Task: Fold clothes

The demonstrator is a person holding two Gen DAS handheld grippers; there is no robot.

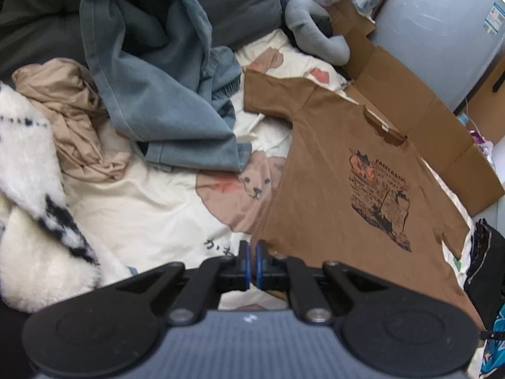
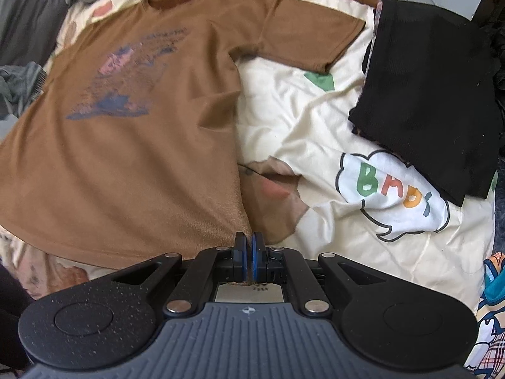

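Observation:
A brown T-shirt (image 1: 331, 189) with a dark print on its chest lies face up on a cream bed cover (image 1: 142, 214), collar at the far end. In the left wrist view its near hem corner runs into my left gripper (image 1: 252, 262), whose blue pads stand almost together on that corner. The right wrist view has the same T-shirt (image 2: 126, 158) spread to the left. The other hem corner is pinched in my right gripper (image 2: 249, 252), with a strip of brown cloth showing between the shut pads. Both sleeves lie flat.
A blue-grey garment (image 1: 157, 79), a beige one (image 1: 79, 120) and a white fluffy blanket (image 1: 28, 205) are heaped on the left. An open cardboard box (image 1: 410, 94) and a grey neck pillow (image 1: 315, 31) lie beyond the collar. A folded black garment (image 2: 426, 94) sits at the right.

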